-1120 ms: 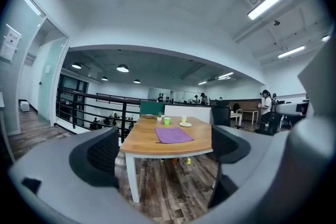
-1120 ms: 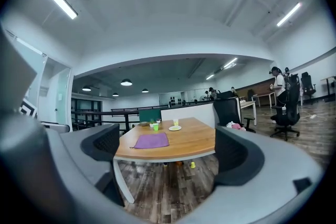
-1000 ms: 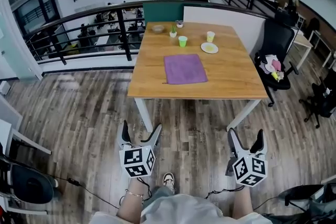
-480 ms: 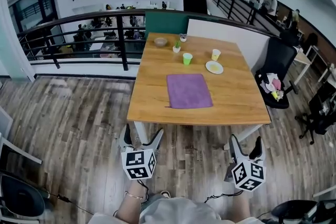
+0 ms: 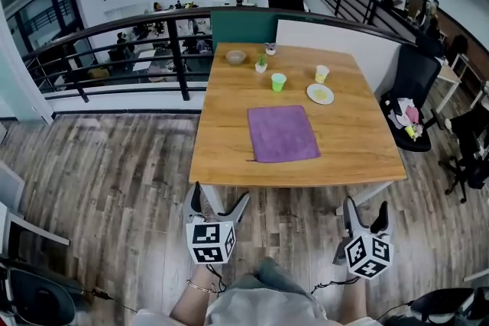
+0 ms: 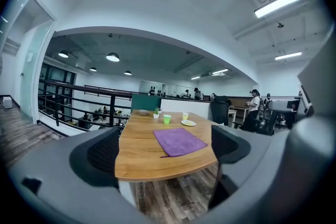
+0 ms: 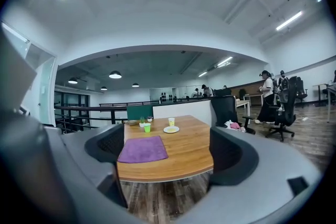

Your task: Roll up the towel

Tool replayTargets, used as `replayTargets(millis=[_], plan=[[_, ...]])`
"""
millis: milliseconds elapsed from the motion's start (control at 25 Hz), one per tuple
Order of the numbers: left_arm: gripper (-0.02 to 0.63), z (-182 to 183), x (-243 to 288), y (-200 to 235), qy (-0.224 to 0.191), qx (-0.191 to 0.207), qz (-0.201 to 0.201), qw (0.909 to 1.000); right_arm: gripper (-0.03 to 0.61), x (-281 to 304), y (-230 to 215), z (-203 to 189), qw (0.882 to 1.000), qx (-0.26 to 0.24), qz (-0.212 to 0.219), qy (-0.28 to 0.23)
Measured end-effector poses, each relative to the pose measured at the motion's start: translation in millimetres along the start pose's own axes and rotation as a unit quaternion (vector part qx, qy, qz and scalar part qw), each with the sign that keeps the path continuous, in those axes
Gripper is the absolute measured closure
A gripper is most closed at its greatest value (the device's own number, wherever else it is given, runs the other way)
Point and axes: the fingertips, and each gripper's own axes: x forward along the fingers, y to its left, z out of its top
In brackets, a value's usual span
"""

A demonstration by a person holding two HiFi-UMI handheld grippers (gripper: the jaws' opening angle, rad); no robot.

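Looks wholly undone, with the purple towel flat on the table, well apart from both grippers. Holds nothing in the left gripper, jaws wide; nothing in the right gripper either, jaws wide though just narrowed slightly.

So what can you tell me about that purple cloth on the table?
It is a purple towel, rectangular, of plain soft-looking cloth. It lies flat and fully spread, not yet rolled, on the wooden table, closer to its near edge. A small dark tag or thread seems to stick out at its near left corner. Only the table touches it; the green cup and plate stand apart beyond it.
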Motion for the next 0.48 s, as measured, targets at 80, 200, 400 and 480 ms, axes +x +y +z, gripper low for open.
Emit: replayTargets(millis=[80, 200, 400, 480], plan=[[0.072, 1, 6, 6, 0.004, 0.005, 0.002, 1.0, 0.067, 11, 0, 0, 1.0, 0.004, -0.004, -0.001], [0.072, 3, 19, 14, 0.006, 0.005, 0.007, 0.9999, 0.069, 28, 1, 5, 1.0, 0.004, -0.005, -0.007], [0.072, 9, 50, 26, 0.001, 0.001, 0.015, 0.9999, 0.071, 68, 5, 7, 1.0, -0.003, 0.0, -0.007], [0.072, 13, 67, 28, 0.0, 0.001, 0.016, 0.9999, 0.072, 90, 5, 10, 1.0, -0.004, 0.003, -0.007]])
